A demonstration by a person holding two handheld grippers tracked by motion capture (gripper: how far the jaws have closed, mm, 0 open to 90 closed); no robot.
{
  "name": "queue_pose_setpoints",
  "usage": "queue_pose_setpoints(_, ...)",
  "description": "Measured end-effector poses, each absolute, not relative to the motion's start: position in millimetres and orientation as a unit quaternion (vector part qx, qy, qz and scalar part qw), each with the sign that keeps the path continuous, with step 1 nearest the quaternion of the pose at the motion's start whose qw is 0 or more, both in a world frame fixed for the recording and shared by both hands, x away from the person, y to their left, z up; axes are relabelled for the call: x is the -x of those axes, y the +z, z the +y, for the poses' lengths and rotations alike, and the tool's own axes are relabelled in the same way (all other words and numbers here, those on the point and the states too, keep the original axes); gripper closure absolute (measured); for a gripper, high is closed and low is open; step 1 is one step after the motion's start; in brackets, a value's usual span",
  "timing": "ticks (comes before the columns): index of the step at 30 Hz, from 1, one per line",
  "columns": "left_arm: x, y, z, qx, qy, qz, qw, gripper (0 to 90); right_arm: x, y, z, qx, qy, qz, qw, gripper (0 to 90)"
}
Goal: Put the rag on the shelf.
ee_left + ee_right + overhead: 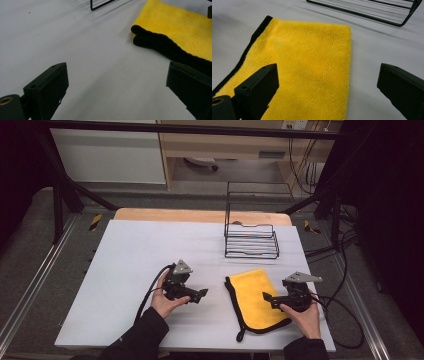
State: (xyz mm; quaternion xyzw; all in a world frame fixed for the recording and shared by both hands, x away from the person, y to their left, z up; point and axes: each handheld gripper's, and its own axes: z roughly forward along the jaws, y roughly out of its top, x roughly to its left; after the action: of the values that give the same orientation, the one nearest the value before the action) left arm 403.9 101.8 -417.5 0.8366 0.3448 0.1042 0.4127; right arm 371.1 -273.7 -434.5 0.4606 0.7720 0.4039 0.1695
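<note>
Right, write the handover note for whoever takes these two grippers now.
Left gripper: open, holding nothing, on the bare table to the left of the cloth, jaws pointing toward it.
Right gripper: open, holding nothing, jaws low over the cloth's right side.
Yellow cloth: lies folded flat near the front right of the table, black trim along its left edge, a black loop at the front corner.
Wire rack: stands behind the cloth, with nothing in it.
Done: the cloth looks folded and let go.
Left: probably picking up the cloth and putting it in the rack; that is my guess.
</note>
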Motion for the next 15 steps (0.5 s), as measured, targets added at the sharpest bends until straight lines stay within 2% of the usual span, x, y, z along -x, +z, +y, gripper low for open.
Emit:
queue_pose_setpoints(10,-419.7,-414.7,62.9,-0.832,0.096,0.365,0.407,12.3,-370.7,-434.0,-274.1,-0.463,0.406,0.769,0.17,4.6)
queue_pose_setpoints(15,-426.8,-418.6,45.6,-0.83,0.097,0.378,0.398,21.3,-370.6,-433.9,-274.3,-0.465,0.407,0.767,0.171,4.9)
